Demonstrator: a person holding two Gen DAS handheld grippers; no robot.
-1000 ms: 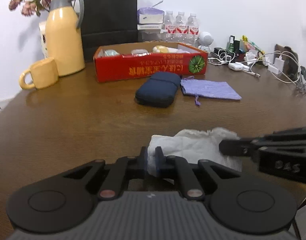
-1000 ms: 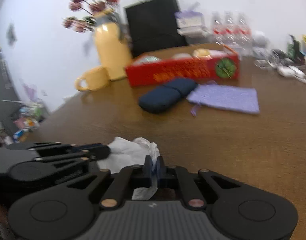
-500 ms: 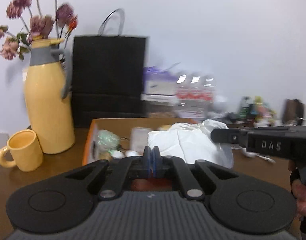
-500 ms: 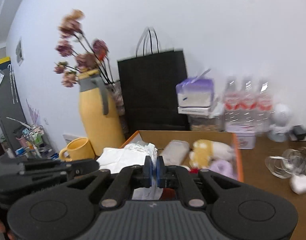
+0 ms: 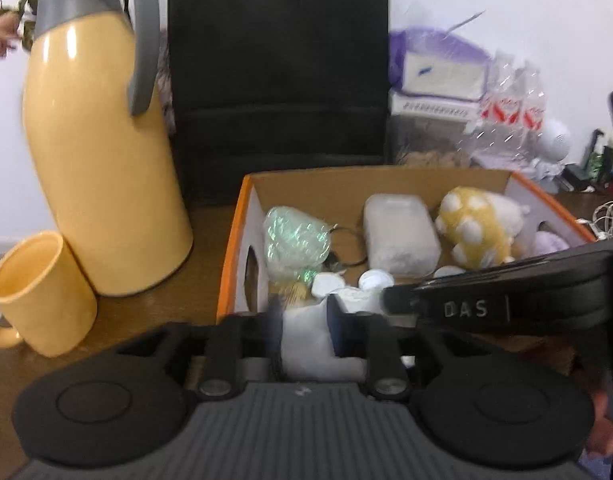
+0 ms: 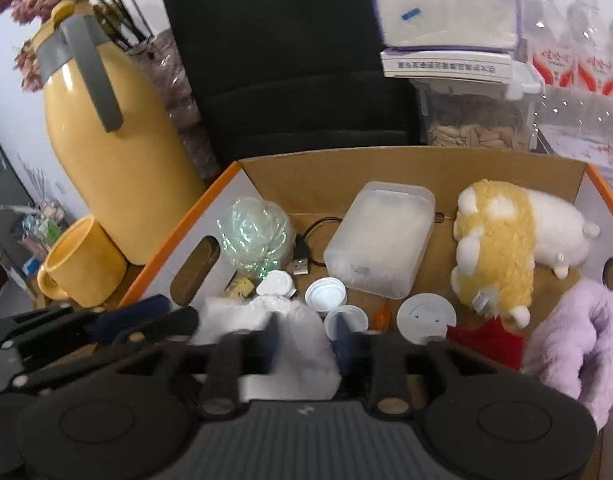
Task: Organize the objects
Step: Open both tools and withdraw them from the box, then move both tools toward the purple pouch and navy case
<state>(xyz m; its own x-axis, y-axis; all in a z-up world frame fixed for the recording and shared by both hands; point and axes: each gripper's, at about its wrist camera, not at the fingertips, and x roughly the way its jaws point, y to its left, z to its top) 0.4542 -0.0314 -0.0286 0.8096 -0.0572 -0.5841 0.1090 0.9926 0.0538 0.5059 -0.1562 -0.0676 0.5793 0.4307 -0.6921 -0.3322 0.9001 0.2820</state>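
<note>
A crumpled white cloth (image 6: pixel 302 360) hangs over the front left corner of the open orange-edged cardboard box (image 6: pixel 386 164). My right gripper (image 6: pixel 306 338) is opening, with the cloth between its parted jaws and the pads no longer pinching it. My left gripper (image 5: pixel 304 322) is opening too, around the cloth's other end (image 5: pixel 306 344). Each gripper shows from the side in the other's view: the right gripper (image 5: pixel 394 300) comes in from the right, the left gripper (image 6: pixel 166 316) from the lower left. In the box lie a yellow-and-white plush toy (image 6: pixel 502 248), a clear plastic case (image 6: pixel 382 236) and several white lids (image 6: pixel 326 294).
A yellow thermos jug (image 5: pixel 102 160) and a yellow mug (image 5: pixel 38 292) stand left of the box (image 5: pixel 242 216). A black paper bag (image 5: pixel 278 80), a tissue pack (image 6: pixel 446 4) and water bottles (image 6: pixel 566 60) stand behind it. A lilac fluffy item (image 6: pixel 578 336) fills the box's right end.
Both grippers carried the white cloth from the near table to above the box's front left corner. Their jaws, pinched shut on it before, now stand apart.
</note>
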